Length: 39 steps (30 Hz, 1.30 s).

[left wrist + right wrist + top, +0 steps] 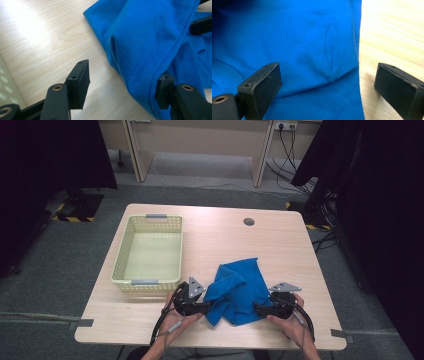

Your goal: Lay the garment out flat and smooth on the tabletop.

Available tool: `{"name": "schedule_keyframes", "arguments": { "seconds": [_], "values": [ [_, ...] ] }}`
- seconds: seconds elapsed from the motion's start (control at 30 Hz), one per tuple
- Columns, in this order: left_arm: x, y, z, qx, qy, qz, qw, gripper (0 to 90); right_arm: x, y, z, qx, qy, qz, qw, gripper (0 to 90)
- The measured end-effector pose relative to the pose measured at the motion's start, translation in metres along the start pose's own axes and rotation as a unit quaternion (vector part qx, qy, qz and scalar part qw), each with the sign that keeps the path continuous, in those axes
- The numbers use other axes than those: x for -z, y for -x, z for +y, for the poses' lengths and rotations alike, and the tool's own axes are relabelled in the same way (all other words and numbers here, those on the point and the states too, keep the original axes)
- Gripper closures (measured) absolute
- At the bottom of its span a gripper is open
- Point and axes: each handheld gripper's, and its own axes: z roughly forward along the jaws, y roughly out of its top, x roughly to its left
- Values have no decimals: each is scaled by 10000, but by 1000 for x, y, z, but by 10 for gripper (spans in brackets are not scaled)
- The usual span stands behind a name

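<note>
Jaws of the left tool (122, 82) stand apart, one on bare wood, the other under a fold of the blue cloth (155, 37), nothing pinched. Opposite, the right tool (327, 82) gapes wide over the cloth's edge, gripping nothing. The cloth lies crumpled between both tools at the worktop's (220, 227) near edge, beside a yellow basket (122, 255).

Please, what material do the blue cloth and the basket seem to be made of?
The blue cloth looks like a soft knit fabric, probably cotton jersey: matte, with folds and a stitched hem. The basket seems to be moulded plastic, pale yellow-green, with perforated walls and grey handles; slightly glossy, as far as one can tell.
</note>
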Motion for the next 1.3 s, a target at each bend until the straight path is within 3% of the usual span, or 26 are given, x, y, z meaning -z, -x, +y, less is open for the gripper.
{"name": "schedule_keyframes", "arguments": {
  "seconds": [0.17, 0.4, 0.63, 0.77, 0.83, 1.03, 1.1, 1.3],
  "values": [
    [11, -2, -8, 27, -42, 20, 10000, 395, 1, 0, -1, -5, 1, 20, 10000, 75],
    [13, -5, -19, 75, -174, 49, 9998, 385, 4, 2, -3, -12, -67, -2, 10000, 75],
    [9, -6, -22, 67, -246, 116, 9996, 379, 18, 12, -15, -103, -175, -141, 9997, 76],
    [6, -4, -23, 43, -295, 113, 9995, 368, 23, 14, -13, -3, -214, -291, 9993, 102],
    [6, -5, -23, 50, -314, 124, 9994, 361, 24, 13, -11, 42, -102, -337, 9994, 102],
    [9, -4, -22, 77, -235, 218, 9995, 325, 24, 4, -7, 99, 128, -124, 9998, 100],
    [11, -1, -19, 59, -181, 218, 9996, 311, 22, -6, -3, 277, 208, -63, 9994, 99],
    [14, 8, -14, -49, -117, 141, 9998, 299, 12, -20, 3, 459, 177, 190, 9986, 99]
  ]
}}
